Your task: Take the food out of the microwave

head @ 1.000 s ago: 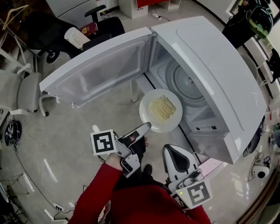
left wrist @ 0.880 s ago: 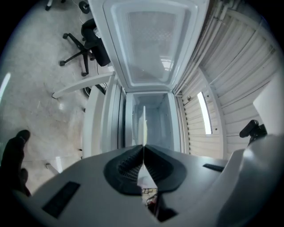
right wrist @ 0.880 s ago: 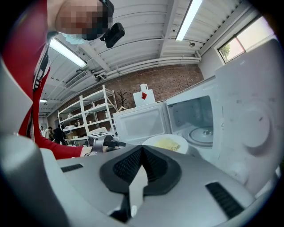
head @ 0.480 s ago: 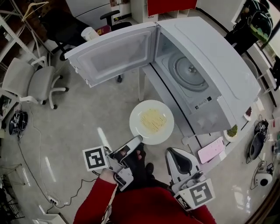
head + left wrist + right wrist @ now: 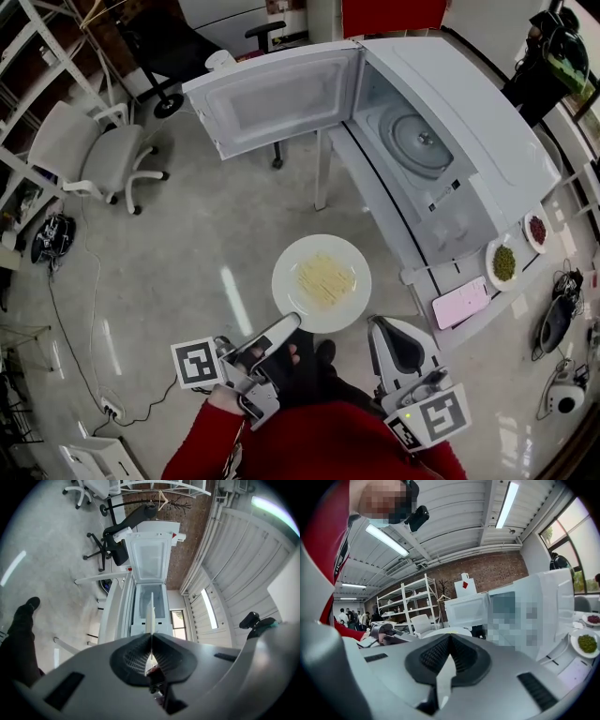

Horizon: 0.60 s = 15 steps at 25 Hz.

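A white plate (image 5: pixel 322 283) of pale yellow shredded food hangs over the floor, clear of the open microwave (image 5: pixel 441 141). My left gripper (image 5: pixel 289 324) is shut on the plate's near rim. In the left gripper view the plate (image 5: pixel 150 613) shows edge-on between the closed jaws of that left gripper (image 5: pixel 151 637). The microwave's door (image 5: pixel 281 98) swings wide to the left, and its glass turntable (image 5: pixel 418 141) is bare. My right gripper (image 5: pixel 397 345) is shut on nothing, just right of the plate. From the right gripper (image 5: pixel 449 637) the plate (image 5: pixel 443 632) appears low at centre.
The microwave's table (image 5: pixel 389 220) also carries a dish of green food (image 5: pixel 504 262), a dish of red food (image 5: pixel 536 230) and a pink phone (image 5: pixel 460 303). A grey office chair (image 5: pixel 98 155) stands far left, and cables lie on the floor (image 5: pixel 84 328).
My left gripper has drawn the plate back from the microwave's mouth and out over the floor. The right gripper came back with it. The microwave now sits farther away.
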### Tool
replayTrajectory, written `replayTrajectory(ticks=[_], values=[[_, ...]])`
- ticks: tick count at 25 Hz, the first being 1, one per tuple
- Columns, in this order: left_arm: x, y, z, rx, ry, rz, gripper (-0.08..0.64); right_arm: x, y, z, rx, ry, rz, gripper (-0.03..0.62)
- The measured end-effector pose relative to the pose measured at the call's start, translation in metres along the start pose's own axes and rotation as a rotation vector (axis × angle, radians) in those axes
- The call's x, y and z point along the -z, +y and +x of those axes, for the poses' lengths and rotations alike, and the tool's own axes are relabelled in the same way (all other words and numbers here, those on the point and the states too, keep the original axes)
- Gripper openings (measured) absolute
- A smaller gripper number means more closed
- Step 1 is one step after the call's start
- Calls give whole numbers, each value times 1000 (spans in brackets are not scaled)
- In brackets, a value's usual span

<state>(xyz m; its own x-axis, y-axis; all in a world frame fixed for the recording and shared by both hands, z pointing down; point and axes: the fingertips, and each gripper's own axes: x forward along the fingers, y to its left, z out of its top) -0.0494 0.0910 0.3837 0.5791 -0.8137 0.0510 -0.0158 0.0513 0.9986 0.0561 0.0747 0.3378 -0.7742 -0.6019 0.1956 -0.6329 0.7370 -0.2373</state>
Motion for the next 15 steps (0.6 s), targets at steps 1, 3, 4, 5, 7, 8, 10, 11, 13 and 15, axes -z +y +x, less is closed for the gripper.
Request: replayTrajectory(ticks=[1,3,4,5,7,8,10,11,13,15], values=[[2,-1,-4,1,-1,3,20,1,2,-3,-3,-1,-2,9],[6,-2,-12,5,-2,9,20,2,5,-7,-7,-3,-8,9],[7,-4,-16,8,-2,10,20,3,7,-7,-8,-4,-9,9],[8,-5,-20,10,-2,10,20,4,8,-8,-8,-5,-10,9],[8,-9,-28,14,1,10,20,3,11,-7,-6,-10,-11,9],[8,-11,-32,17,4,11,20,2,13,-7,-5,-13,-12,9],[9,-16,-40,21,9,12,20,0,17,-7,-1,-16,-19,9],[10,-18,-43,25,10,13,20,-1,19,-6,0,-16,-24,9],[10,-22,-49,30,15,19,20,-2,21,-6,5,-17,-27,9],[9,-24,-55,31,22,24,20,-2,26,-7,8,-20,-27,9]])
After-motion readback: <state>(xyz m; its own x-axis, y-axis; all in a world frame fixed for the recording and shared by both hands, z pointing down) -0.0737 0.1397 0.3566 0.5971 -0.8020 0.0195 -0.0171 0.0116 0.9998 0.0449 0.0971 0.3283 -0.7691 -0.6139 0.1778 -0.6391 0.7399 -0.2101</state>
